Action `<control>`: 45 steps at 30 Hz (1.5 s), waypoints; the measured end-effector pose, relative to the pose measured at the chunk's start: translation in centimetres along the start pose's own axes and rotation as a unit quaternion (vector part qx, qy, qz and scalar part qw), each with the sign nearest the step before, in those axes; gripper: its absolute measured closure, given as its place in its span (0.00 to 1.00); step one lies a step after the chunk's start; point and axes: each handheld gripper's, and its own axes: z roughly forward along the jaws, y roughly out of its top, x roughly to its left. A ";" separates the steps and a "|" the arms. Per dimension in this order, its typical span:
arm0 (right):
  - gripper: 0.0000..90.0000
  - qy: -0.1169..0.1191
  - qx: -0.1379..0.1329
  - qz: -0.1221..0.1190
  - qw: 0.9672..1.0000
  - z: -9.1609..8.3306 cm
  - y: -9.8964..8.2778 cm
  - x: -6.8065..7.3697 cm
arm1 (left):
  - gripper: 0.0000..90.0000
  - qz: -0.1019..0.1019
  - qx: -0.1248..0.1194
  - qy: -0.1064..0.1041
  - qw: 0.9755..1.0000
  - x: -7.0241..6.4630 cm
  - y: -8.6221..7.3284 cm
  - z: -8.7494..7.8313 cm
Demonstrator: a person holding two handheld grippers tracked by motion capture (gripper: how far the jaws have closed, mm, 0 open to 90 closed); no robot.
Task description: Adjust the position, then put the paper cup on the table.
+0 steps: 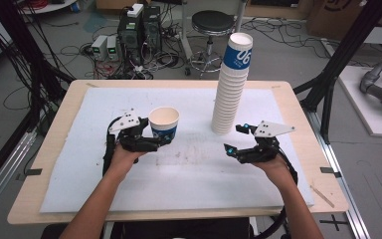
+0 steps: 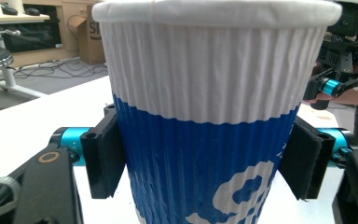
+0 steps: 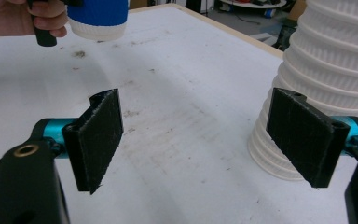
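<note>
Blue-and-white paper cup upright near the middle of the table, clamped between both jaws of the left gripper. Right gripper with jaws wide apart and nothing between, just beside the tall cup stack toward the far edge.
</note>
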 end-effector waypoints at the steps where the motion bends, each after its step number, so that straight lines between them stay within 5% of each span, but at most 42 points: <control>1: 0.21 -0.004 -0.001 0.000 1.000 0.0 0.0 -0.1 | 0.29 0.000 -0.001 0.001 1.000 0.1 0.0 -0.2; 13: 0.21 -0.016 -0.004 0.014 1.000 -0.7 -0.7 -0.5 | 0.29 -0.003 -0.015 0.024 1.000 0.8 0.1 -1.0; 27: 0.21 -0.019 0.007 0.017 1.000 -0.8 -1.3 -0.6 | 0.29 0.018 -0.021 0.076 0.997 4.6 -1.4 -1.5; 35: 0.21 -0.021 0.008 0.019 1.000 -1.1 -1.7 -0.7 | 0.28 -0.008 0.022 0.108 0.994 6.1 -3.1 -0.1; 45: 0.21 -0.020 0.015 0.017 1.000 -0.8 -1.7 -0.6 | 0.28 -0.022 0.048 0.115 0.992 7.1 -4.7 1.1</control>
